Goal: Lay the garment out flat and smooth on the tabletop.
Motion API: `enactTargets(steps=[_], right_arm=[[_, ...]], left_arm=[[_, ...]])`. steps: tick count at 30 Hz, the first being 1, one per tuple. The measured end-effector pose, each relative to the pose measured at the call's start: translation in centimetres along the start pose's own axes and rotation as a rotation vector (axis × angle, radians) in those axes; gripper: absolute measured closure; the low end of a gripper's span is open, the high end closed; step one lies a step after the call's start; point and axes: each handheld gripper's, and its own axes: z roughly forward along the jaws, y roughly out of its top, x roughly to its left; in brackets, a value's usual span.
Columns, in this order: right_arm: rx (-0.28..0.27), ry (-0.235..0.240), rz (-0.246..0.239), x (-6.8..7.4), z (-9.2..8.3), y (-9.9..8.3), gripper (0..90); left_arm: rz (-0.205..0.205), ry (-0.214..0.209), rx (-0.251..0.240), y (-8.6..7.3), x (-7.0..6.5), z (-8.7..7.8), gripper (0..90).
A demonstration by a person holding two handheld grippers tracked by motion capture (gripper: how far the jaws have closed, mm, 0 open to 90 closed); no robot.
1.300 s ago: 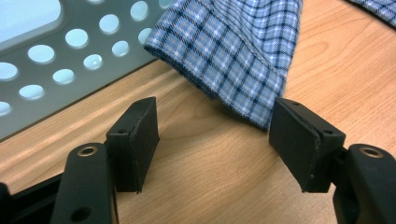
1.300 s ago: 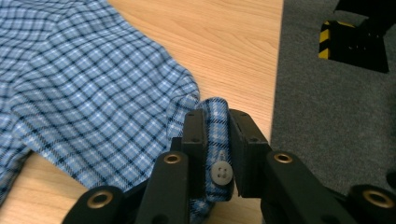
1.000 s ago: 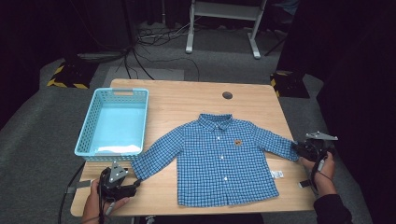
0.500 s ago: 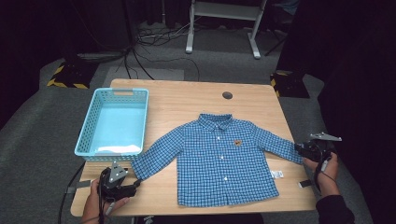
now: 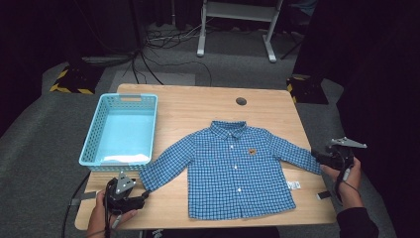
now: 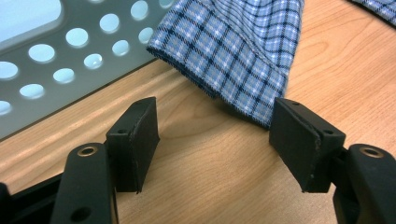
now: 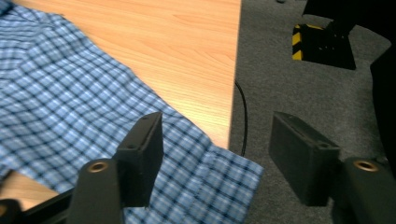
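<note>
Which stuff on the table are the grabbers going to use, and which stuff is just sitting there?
Probably for the job:
shirt, spread flat
left gripper, open at one cuff
right gripper, open at the other cuff
basket, maybe where the shirt goes

Just lying about:
small tag beside the shirt
hole in the table

Your left hand [image 5: 101, 214] came in from the bottom edge and held the black two-jaw left gripper [image 5: 139, 196] low, pointing to your right. Its jaws stood wide apart, with nothing between the pads [image 6: 140, 140]. Your right hand [image 5: 346, 181], in a dark sleeve [image 5: 356, 223], held the black right gripper with its grey three-cornered top plate [image 5: 319, 155] higher and farther forward, pointing left. Its jaws were also spread wide, gripping nothing.
</note>
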Motion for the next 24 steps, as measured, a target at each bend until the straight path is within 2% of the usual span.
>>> enactTargets(steps=[6, 24], right_arm=[[-0.007, 0.034, -0.042, 1.3, -0.2, 0.5, 30.8], [-0.035, 0.241, -0.240, 7.9, -1.2, 1.7, 21.8]], left_arm=[[0.000, 0.000, 0.000, 0.0, 0.0, 0.0, 32.8], [-0.001, -0.001, -0.001, 0.0, 0.0, 0.0, 32.3]])
